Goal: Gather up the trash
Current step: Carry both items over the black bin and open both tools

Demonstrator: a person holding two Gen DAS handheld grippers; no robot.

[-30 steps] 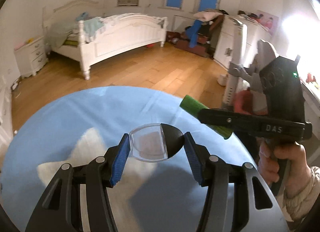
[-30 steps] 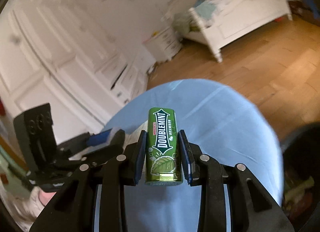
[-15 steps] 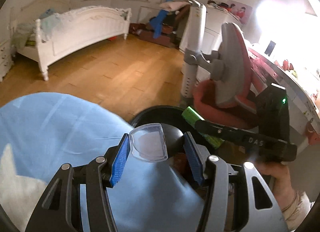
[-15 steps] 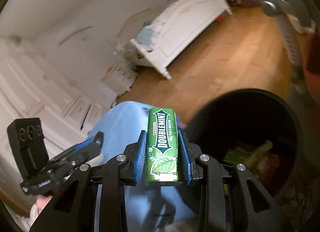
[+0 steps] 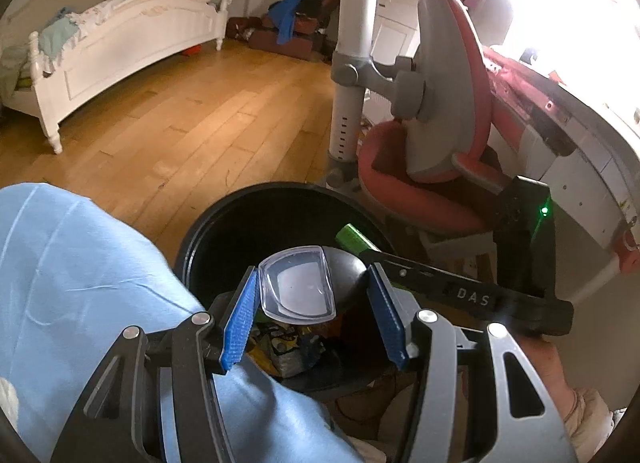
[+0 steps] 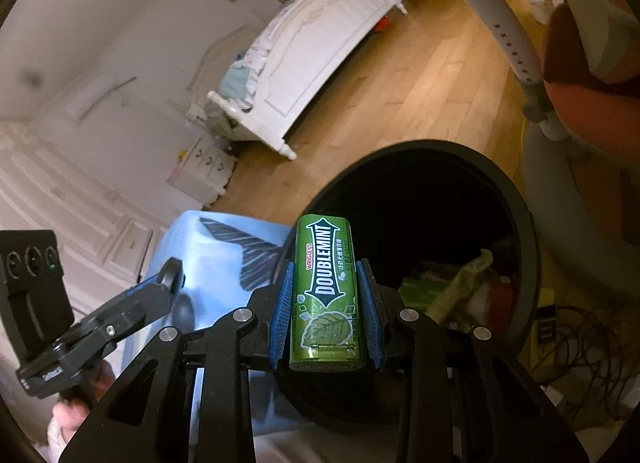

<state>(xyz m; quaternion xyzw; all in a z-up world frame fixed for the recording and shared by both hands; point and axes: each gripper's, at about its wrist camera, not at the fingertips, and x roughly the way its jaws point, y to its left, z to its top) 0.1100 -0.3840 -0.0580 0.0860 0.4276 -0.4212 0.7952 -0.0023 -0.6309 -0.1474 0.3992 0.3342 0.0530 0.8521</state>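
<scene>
My left gripper (image 5: 314, 303) is shut on a small black container with a clear plastic lid (image 5: 298, 289) and holds it over the black trash bin (image 5: 208, 223). My right gripper (image 6: 326, 299) is shut on a green Doublemint gum box (image 6: 326, 295) at the near rim of the same bin (image 6: 524, 199). The gum box's tip (image 5: 352, 237) and the right gripper's body show in the left wrist view. The left gripper's body (image 6: 100, 323) shows at the left of the right wrist view. Trash lies in the bin's bottom (image 6: 460, 287).
A table with a light blue cloth (image 5: 72, 271) sits left of the bin. A red and grey chair (image 5: 432, 135) stands behind the bin by a desk (image 5: 580, 135). A white bed (image 5: 120, 47) is across the wooden floor. Cables (image 6: 580, 335) lie right of the bin.
Both grippers have swung right from over the blue table to over the black bin, each still holding its item.
</scene>
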